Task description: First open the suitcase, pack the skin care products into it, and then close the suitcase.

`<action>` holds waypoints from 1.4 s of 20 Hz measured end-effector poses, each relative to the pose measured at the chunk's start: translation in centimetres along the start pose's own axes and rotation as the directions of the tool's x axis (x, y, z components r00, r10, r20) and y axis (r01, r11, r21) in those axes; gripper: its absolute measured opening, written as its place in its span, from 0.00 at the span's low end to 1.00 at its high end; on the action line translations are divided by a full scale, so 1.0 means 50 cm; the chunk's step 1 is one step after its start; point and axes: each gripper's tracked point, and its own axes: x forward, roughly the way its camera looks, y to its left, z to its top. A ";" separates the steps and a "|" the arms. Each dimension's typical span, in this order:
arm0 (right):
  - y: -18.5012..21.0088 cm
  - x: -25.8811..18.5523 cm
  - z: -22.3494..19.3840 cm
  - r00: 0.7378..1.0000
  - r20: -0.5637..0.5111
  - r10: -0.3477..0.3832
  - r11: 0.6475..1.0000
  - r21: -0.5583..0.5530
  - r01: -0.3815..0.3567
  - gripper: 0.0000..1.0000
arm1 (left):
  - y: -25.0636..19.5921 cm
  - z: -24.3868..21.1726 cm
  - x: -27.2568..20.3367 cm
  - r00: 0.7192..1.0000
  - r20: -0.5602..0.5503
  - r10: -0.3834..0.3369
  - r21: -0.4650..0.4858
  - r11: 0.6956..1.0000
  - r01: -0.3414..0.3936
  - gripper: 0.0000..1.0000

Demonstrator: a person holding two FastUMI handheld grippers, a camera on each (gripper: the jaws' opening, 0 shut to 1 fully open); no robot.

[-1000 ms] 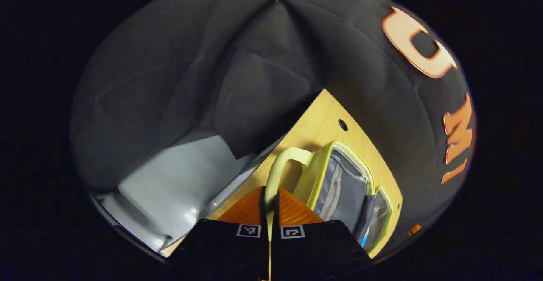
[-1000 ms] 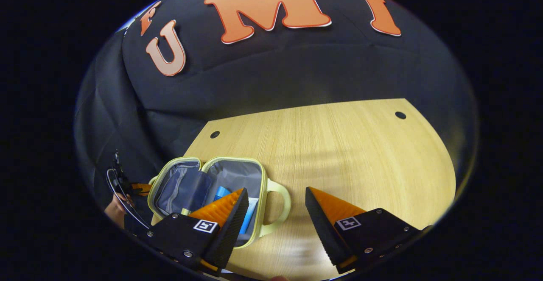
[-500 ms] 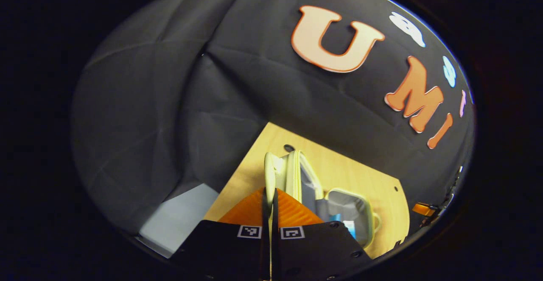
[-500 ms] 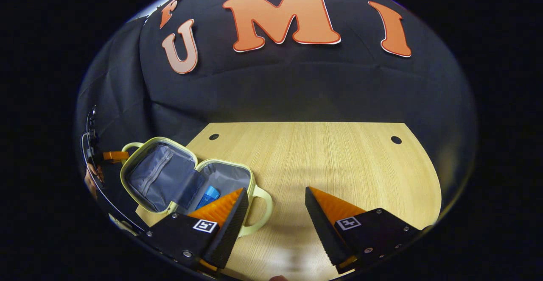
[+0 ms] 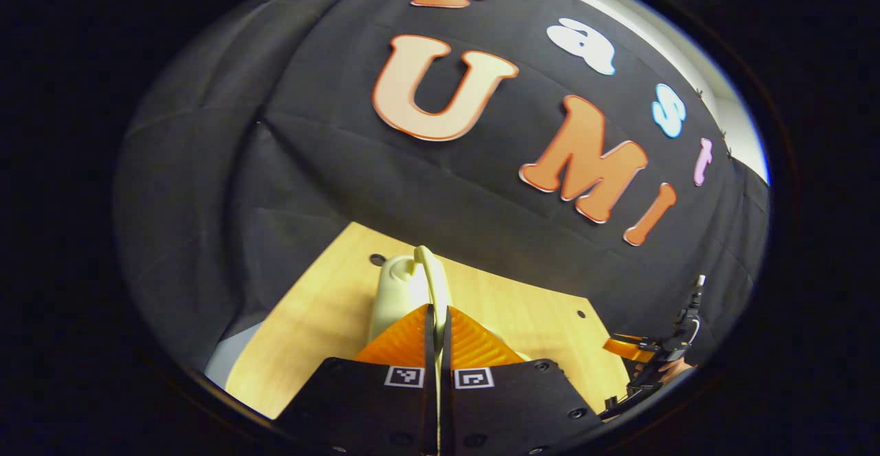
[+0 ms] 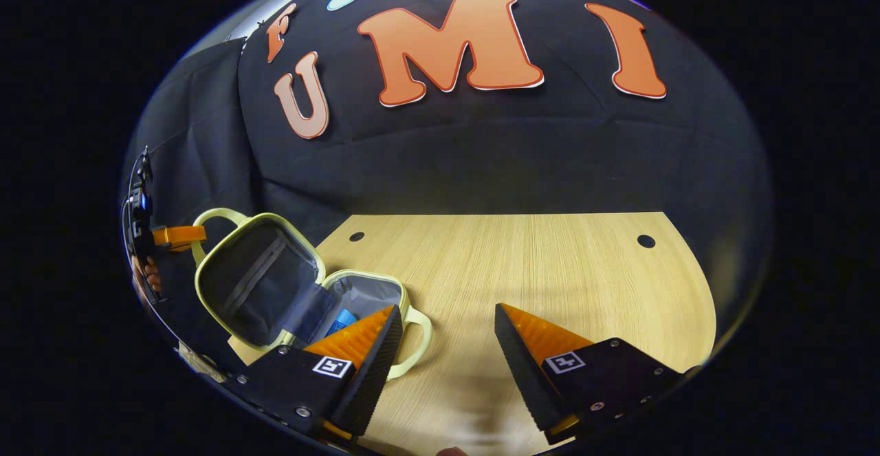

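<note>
Wooden table [image 6: 536, 263] ran wide across the right gripper view, bare over its centre and right. Suitcase [image 6: 289, 298], a small yellow-green zip case with grey lining, sat at the table's near-left corner.

Lid half [image 6: 258, 277] stood raised, tilted up off the base half [image 6: 364, 294], hinge line between them running roughly near-to-far. Base lay flat on the table, its own handle [image 6: 412, 346] pointing toward the right gripper. A blue skin care tube [image 6: 341, 319] lay inside the base, partly hidden by the right gripper's finger.

Left gripper [image 5: 438, 318] was clamped tight on the lid's handle [image 5: 430, 277], both fingers pressing it, no gap to speak of. In the right gripper view the same tool [image 6: 175, 236] appeared at far left, holding the lid's top handle from the outer side.

Right gripper [image 6: 447, 325] hung spread wide, holding nothing, just right of the base.

Judgement: products look packed; closing step in hand. Deciding relation: lid lay left of and above the base, so the closing swing runs rightward and down over the hinge toward the base's handle. Left gripper alone had hold of the lid; right was nearer the base, placed to steady it. Risk: lid handle slipping, or the base sliding.
</note>
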 end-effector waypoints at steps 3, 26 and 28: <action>-0.025 -0.016 -0.005 1.000 0.015 -0.001 1.000 0.002 0.001 0.87 | -0.121 -0.040 0.028 0.997 -0.022 -0.074 0.025 0.997 0.074 0.02; -0.137 -0.096 -0.057 0.994 0.067 -0.082 0.996 0.049 0.079 0.87 | -0.455 -0.511 0.225 0.891 -0.452 -0.047 0.467 0.838 0.282 0.26; -0.147 -0.103 -0.053 0.992 0.083 -0.097 0.994 0.052 0.093 0.87 | -0.473 -0.520 0.211 0.888 -0.452 -0.089 0.442 0.842 0.309 0.25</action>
